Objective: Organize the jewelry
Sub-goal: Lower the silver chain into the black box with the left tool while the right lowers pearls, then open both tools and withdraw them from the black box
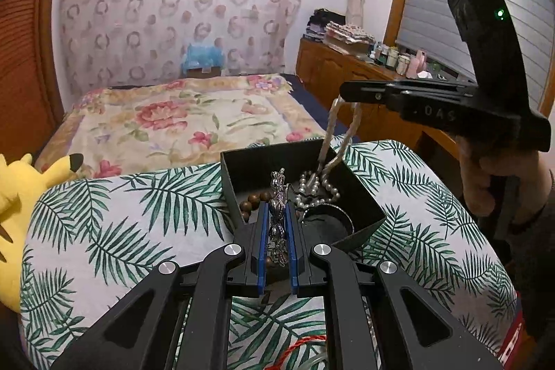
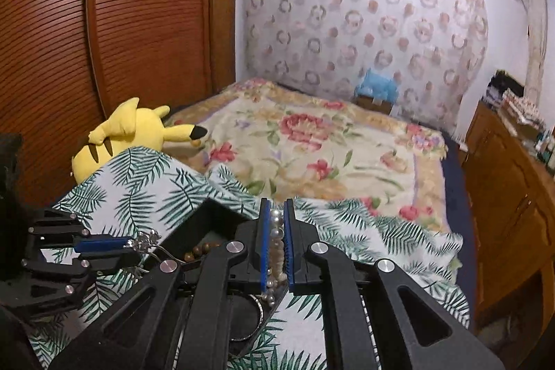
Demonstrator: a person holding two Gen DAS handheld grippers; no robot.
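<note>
A black open box (image 1: 360, 193) stands on the palm-leaf cloth (image 1: 114, 217) and holds brown wooden beads (image 1: 255, 198) and a dark round bangle (image 1: 329, 224). My left gripper (image 1: 276, 214) is shut on a silver sparkly chain (image 1: 277, 193) at the box's near edge. My right gripper (image 1: 347, 92) comes in from the right above the box, shut on a pearl necklace (image 1: 333, 141) that hangs down into it. In the right wrist view the pearls (image 2: 276, 231) sit between the right gripper's (image 2: 276, 214) blue pads, with the box (image 2: 204, 224) and the left gripper (image 2: 121, 245) at the left.
A yellow plush toy (image 1: 20, 193) lies left of the cloth. A floral bed (image 1: 187, 117) lies beyond. A wooden dresser (image 1: 350, 75) with bottles stands at the right. A red cord (image 1: 301, 344) lies on the cloth near me.
</note>
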